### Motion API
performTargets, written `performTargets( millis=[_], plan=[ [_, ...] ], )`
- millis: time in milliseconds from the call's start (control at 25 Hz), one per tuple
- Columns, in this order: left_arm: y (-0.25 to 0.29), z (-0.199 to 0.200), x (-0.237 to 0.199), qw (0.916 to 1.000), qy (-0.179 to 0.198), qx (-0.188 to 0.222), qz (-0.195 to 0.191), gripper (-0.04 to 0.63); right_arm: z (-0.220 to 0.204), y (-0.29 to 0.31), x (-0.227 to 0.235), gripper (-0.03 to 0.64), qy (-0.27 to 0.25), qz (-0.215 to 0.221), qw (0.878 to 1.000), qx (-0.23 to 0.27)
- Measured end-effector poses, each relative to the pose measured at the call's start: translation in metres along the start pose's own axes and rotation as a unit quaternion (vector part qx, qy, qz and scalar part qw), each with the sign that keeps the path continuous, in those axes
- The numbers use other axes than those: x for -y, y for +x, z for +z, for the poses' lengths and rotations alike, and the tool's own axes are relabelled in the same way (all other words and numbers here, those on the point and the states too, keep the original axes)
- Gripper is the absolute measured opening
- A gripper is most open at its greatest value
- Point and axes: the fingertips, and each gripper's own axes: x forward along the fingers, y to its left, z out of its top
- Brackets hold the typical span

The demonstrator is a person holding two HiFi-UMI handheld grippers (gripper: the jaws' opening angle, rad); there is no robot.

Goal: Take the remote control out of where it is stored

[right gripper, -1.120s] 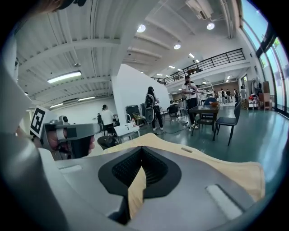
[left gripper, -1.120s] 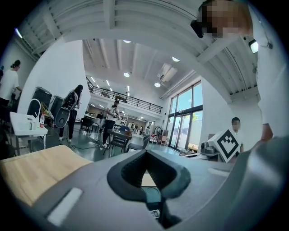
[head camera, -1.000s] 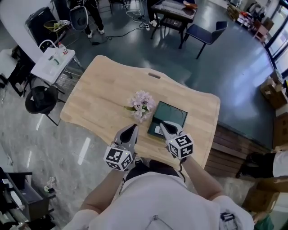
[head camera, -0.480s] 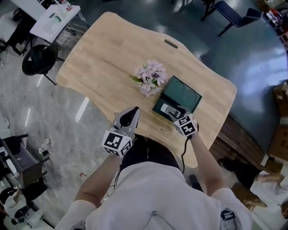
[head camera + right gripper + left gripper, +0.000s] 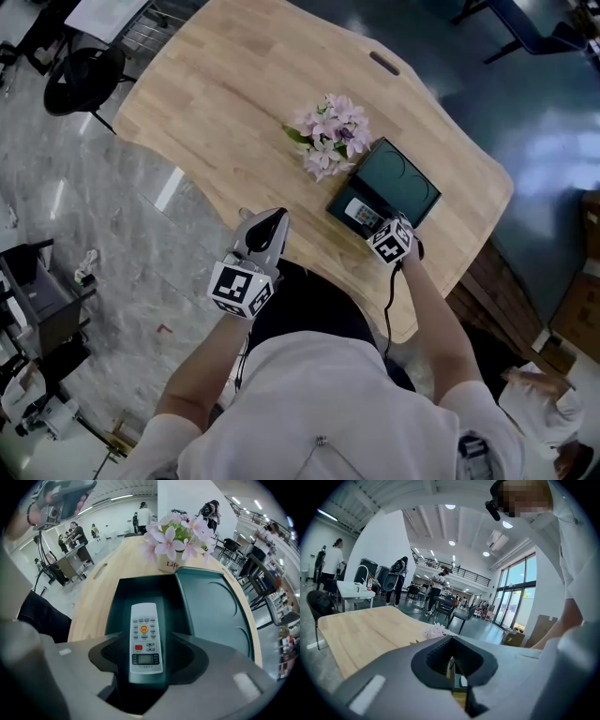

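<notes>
A white remote control [image 5: 146, 637] lies flat in the recessed part of a dark green tray [image 5: 211, 606] on the wooden table. In the head view the remote [image 5: 361, 214] shows at the tray's [image 5: 403, 183] near end. My right gripper [image 5: 146, 656] is open, with a jaw on each side of the remote's near end and a small gap on the left. It reaches over the tray's near edge in the head view [image 5: 382, 225]. My left gripper [image 5: 270, 221] hangs over the table's near edge, left of the tray, with its jaws shut and nothing between them [image 5: 451, 677].
A pot of pink flowers [image 5: 333, 131] stands against the tray's far left side, just beyond the remote [image 5: 180, 531]. The table [image 5: 225, 103] has a hand slot [image 5: 384, 64] at its far edge. A black chair [image 5: 80, 80] stands left of it. People stand far off in the hall.
My right gripper has moved forward from the table's near edge to the tray, and its jaws now flank the remote. The left gripper has stayed near the table's front edge.
</notes>
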Motion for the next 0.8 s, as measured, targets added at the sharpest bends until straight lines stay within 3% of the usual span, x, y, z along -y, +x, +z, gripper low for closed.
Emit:
performTargets(
  millis=[320,800],
  plan=[
    [-0.005,-0.017,-0.014,0.9996,-0.017,-0.01,0.021,0.0,-0.009,0.028,-0.008,0.29,-0.048,0.0,0.997,-0.052],
    [-0.007,-0.03,-0.02,0.9991,-0.024,-0.022,0.028,0.0,-0.007,0.032,-0.008,0.285,-0.044,0.007,0.994,-0.103]
  ],
)
